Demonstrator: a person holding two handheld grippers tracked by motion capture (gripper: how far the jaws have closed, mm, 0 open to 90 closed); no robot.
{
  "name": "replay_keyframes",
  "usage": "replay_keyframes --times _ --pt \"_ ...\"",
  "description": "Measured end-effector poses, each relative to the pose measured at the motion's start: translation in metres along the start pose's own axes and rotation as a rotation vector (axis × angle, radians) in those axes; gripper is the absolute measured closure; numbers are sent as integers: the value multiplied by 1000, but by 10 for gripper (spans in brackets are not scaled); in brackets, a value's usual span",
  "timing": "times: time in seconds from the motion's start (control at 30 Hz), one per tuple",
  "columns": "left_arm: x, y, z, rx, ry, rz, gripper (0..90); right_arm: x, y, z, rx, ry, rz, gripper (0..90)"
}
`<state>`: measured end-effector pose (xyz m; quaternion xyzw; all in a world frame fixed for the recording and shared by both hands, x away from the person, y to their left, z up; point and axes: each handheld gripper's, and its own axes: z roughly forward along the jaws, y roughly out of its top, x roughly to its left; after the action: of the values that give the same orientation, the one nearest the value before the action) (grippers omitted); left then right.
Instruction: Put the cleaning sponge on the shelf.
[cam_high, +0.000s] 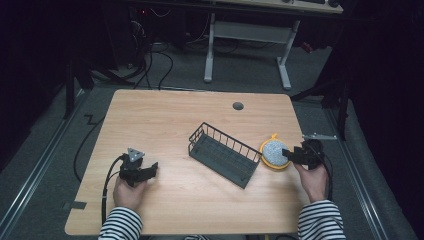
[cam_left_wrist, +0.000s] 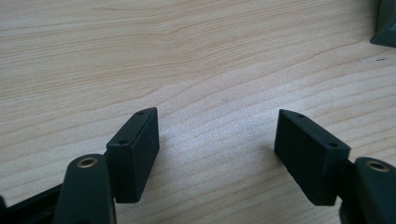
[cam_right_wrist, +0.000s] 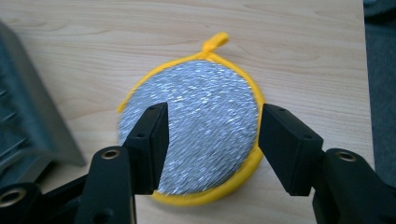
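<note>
Silver-faced scouring pad (cam_right_wrist: 196, 126) is pinched by the right gripper (cam_right_wrist: 212, 135); left gripper (cam_left_wrist: 217, 144) is held spread. Slippage is risked (edge grip, thin rim).

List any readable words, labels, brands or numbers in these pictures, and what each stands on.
None can be read: no lettering shows on the round silver scouring pad with yellow rim, the dark wire basket or the light wooden table.

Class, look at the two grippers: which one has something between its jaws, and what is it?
The right gripper: its jaws straddle the round silver scrubber with the yellow rim. The left gripper has bare table between its open jaws.
</note>
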<state>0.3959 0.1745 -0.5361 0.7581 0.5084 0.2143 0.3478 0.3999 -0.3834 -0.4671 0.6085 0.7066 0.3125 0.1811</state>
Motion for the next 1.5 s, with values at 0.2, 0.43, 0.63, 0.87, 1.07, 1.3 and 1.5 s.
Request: replay_keyframes --times 0.2,0.43,0.63,0.87,1.07,1.3,1.5 --pt "0 0 0 -2 -1 -2 315 -14 11 19 64 -12 63 423" --pt "0 0 0 -2 -1 -1 313 -16 15 34 119 -24 93 426" --pt "0 0 0 -1 1 -1 312 -22 14 40 137 -8 135 425" --pt "0 0 0 -1 2 1 313 -28 15 47 199 25 171 437" --pt "-1 0 0 0 4 3 314 -27 16 48 214 44 154 512" --pt "0 0 0 0 1 0 312 -13 29 50 297 -12 53 653" --pt "-2 0 0 3 11 17 308 1 28 49 251 -87 -47 780"
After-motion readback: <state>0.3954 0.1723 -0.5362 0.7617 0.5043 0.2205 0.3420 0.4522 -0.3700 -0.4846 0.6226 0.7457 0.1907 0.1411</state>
